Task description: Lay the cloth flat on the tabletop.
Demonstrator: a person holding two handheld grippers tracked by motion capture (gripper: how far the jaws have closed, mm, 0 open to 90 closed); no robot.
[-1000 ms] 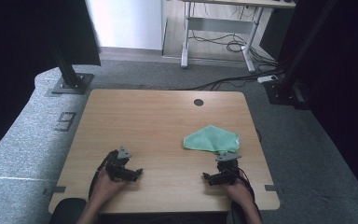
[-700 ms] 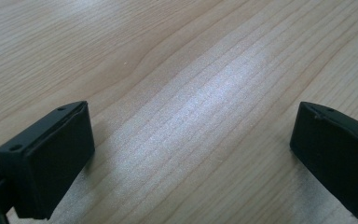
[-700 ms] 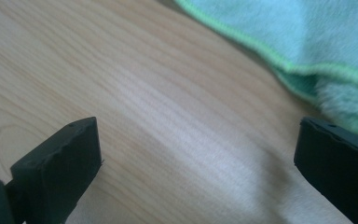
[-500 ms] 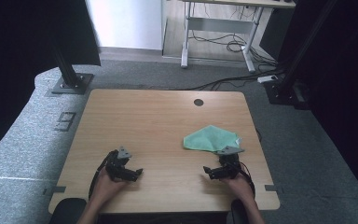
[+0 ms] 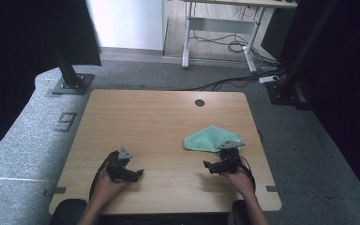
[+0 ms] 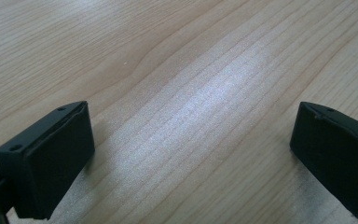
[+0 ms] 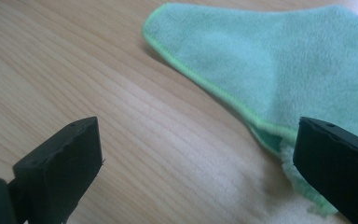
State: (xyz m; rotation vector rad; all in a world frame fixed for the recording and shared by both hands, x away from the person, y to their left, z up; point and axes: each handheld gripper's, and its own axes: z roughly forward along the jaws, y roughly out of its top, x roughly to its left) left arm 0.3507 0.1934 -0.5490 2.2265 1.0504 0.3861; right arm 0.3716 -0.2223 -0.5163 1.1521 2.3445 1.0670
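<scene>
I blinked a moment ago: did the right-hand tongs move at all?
Yes, slightly. The right tongs have crept forward toward the green cloth, judged against the table's near edge; the cloth lies as before.

A light wooden rectangular table [image 5: 159, 117] with a round dark cable hole [image 5: 199, 102] stands on grey carpet [image 5: 23, 150]. Black metal posts on flat base plates [image 5: 69, 82] flank it. Behind, a white-legged desk [image 5: 220, 28] stands over tangled black cables [image 5: 225, 44], beside a pale wall [image 5: 126, 23].
</scene>
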